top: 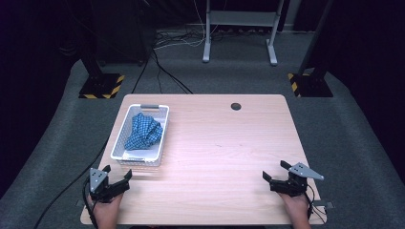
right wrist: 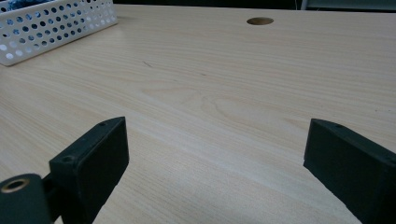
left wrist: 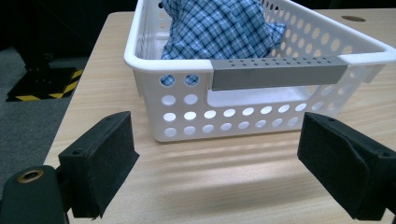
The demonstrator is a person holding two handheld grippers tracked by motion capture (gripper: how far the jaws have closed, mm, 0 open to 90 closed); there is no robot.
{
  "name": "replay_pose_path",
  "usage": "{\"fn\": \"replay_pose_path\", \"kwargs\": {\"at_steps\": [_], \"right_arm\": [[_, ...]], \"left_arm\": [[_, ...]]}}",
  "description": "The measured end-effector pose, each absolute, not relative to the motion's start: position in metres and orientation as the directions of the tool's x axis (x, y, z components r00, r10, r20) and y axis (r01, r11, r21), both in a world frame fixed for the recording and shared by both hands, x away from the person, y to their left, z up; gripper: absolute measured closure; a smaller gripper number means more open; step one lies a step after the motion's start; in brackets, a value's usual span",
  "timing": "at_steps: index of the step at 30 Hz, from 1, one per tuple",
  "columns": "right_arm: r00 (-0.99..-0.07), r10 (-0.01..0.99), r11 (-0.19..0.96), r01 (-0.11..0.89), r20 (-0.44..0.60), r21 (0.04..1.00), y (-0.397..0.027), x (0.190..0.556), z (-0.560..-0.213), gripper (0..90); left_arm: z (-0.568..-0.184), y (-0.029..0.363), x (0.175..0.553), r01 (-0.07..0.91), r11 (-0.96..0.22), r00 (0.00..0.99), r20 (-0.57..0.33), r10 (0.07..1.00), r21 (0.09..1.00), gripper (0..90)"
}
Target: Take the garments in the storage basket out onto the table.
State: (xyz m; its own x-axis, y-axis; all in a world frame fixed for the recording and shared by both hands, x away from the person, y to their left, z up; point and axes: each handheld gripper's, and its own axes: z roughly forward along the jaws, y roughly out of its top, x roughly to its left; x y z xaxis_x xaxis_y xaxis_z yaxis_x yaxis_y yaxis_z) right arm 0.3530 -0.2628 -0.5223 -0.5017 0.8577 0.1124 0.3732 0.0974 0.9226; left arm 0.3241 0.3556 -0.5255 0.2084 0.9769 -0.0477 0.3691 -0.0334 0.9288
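High view: basket near table's left edge.

No readable text, label, brand or number appears on anything here.

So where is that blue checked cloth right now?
The blue checked cloth lies bunched inside the white basket on the table's left side in the high view, just ahead of the open left gripper.

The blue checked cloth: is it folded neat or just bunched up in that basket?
Bunched up. The cloth lies in a crumpled heap inside the white basket, rising above its rim, with uneven creases and no flat folded edges.
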Motion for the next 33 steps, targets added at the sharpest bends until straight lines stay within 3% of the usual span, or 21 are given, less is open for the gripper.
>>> {"fn": "replay_pose_path", "kwargs": {"at_steps": [33], "right_arm": [[-0.497,0.861,0.102,0.373,0.106,0.922,-0.2619,0.3525,-0.5223,5.5]], "left_arm": [[-0.5255,0.3567,0.3245,0.375,-0.021,0.207,-0.062,0.976,0.927,10.6]]}}
